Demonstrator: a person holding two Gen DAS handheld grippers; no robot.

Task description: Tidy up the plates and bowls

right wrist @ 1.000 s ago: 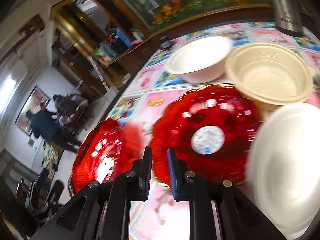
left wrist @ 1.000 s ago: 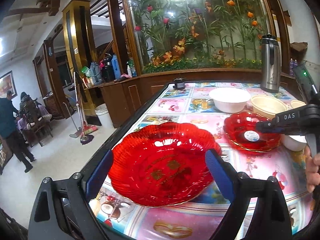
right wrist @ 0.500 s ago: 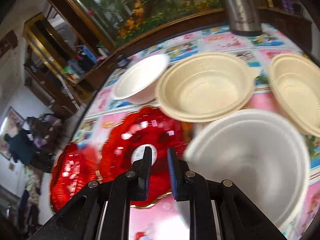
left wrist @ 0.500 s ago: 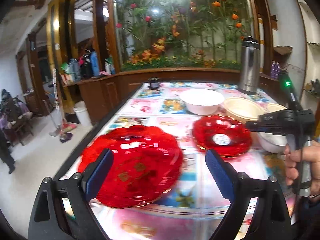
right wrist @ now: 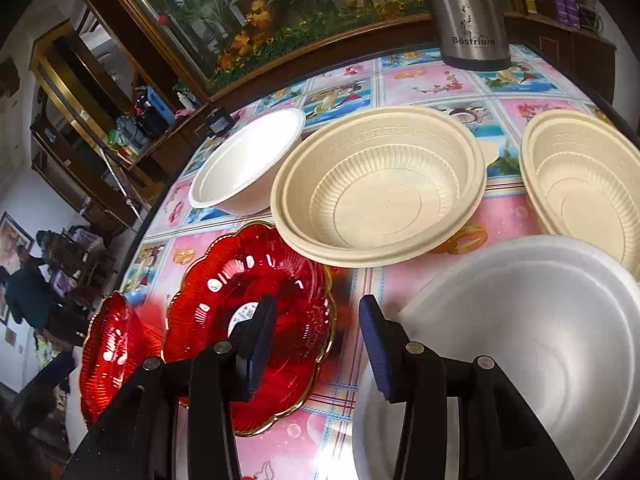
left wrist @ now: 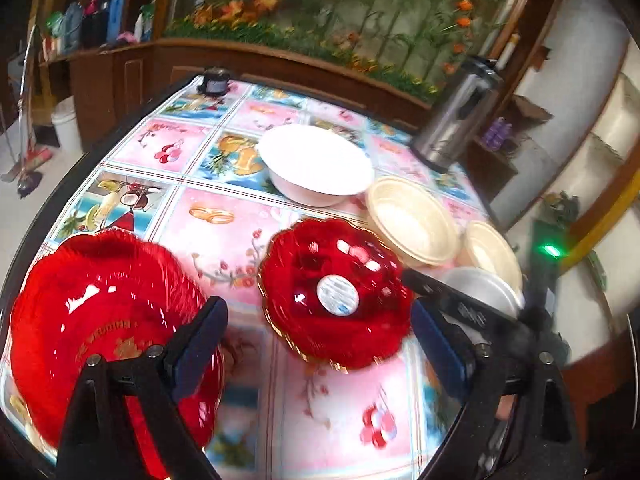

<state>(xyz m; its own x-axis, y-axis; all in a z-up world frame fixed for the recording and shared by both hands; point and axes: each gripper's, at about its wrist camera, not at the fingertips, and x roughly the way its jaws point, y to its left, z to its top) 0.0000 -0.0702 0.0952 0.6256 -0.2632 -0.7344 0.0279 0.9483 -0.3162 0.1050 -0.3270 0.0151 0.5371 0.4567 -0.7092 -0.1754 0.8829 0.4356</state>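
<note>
Left gripper [left wrist: 316, 344]: jaws set wide apart and just closing slightly, with nothing clamped; between its blue pads the small red scalloped plastic plate with a round white sticker [left wrist: 334, 294] lies on the table. Right gripper [right wrist: 316, 344]: jaws parted, just opening, with nothing gripped; the gap sits over bare patterned tablecloth [right wrist: 432, 80], with the small red plate at its left pad and the rim of the near white foam bowl [right wrist: 540, 340] at its right pad.

The large red scalloped plastic dish [left wrist: 100, 320] rests at the near-left table edge, partly hidden behind the left gripper's left finger and apart from the small plate. Beyond the small plate, a large cream ribbed plastic bowl [right wrist: 380, 188] overlaps its far rim. A second cream ribbed bowl [right wrist: 588, 184] stands to the right, and a white round bowl [right wrist: 248, 164] sits to the left, touching the large cream one. A stainless steel thermos jug [right wrist: 472, 16] stands upright at the far edge.
</note>
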